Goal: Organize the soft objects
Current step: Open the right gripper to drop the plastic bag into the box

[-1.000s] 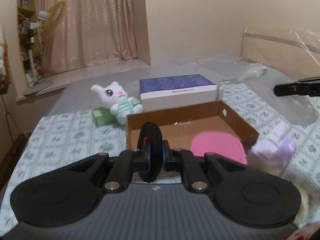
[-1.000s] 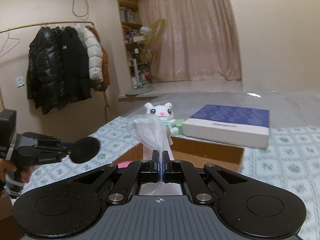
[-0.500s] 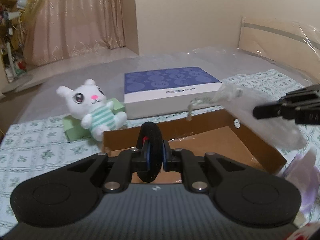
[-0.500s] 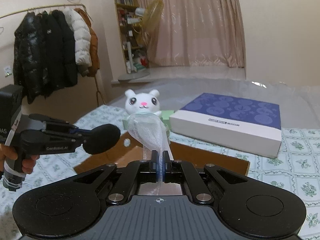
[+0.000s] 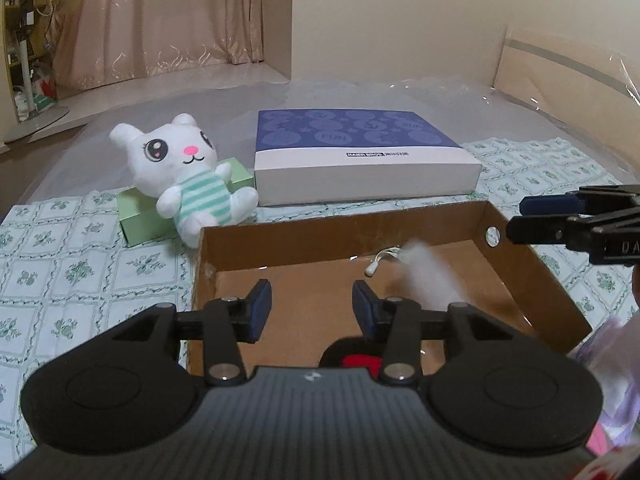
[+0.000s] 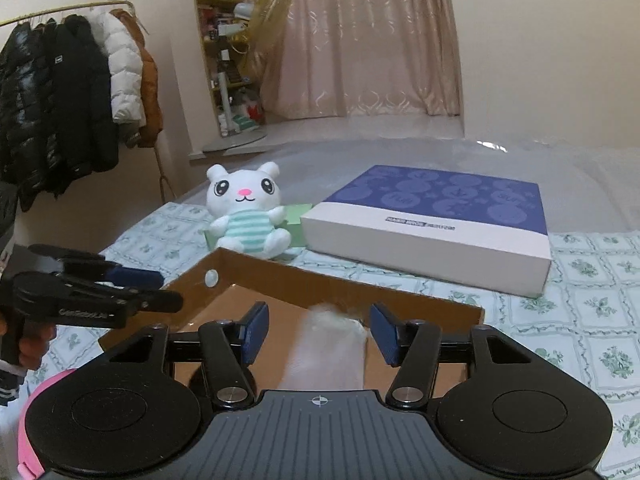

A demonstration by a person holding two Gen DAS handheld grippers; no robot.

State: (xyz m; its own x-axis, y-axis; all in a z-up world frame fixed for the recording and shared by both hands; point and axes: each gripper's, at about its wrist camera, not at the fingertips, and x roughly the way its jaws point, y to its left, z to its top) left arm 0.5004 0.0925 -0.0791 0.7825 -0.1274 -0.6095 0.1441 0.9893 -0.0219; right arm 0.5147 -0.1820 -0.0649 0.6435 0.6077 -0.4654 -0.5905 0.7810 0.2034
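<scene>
My left gripper (image 5: 311, 308) hangs over the open cardboard box (image 5: 340, 225), its jaws opening with nothing between the blue pads. A black round soft thing with a red patch (image 5: 340, 354) lies in the box just under it. My right gripper (image 6: 320, 332) is over the same box (image 6: 340, 285), jaws opening. A blurred white mesh pouch (image 6: 332, 354) sits loose between its pads, touching neither. In the left wrist view the pouch (image 5: 428, 276) is a blur inside the box, below the right gripper (image 5: 518, 218).
A white plush bunny (image 5: 188, 176) leans on a green box (image 5: 140, 216) behind the cardboard box, beside a blue-and-white flat box (image 5: 360, 148). A lilac soft item (image 5: 612, 364) and a pink one (image 6: 28, 420) lie by the near corners. A hand (image 6: 28, 344) holds the left gripper (image 6: 170, 289).
Both grippers moved forward and down over the box and opened. The left one let go of the black round thing; the right one released the mesh pouch, which is dropping.
</scene>
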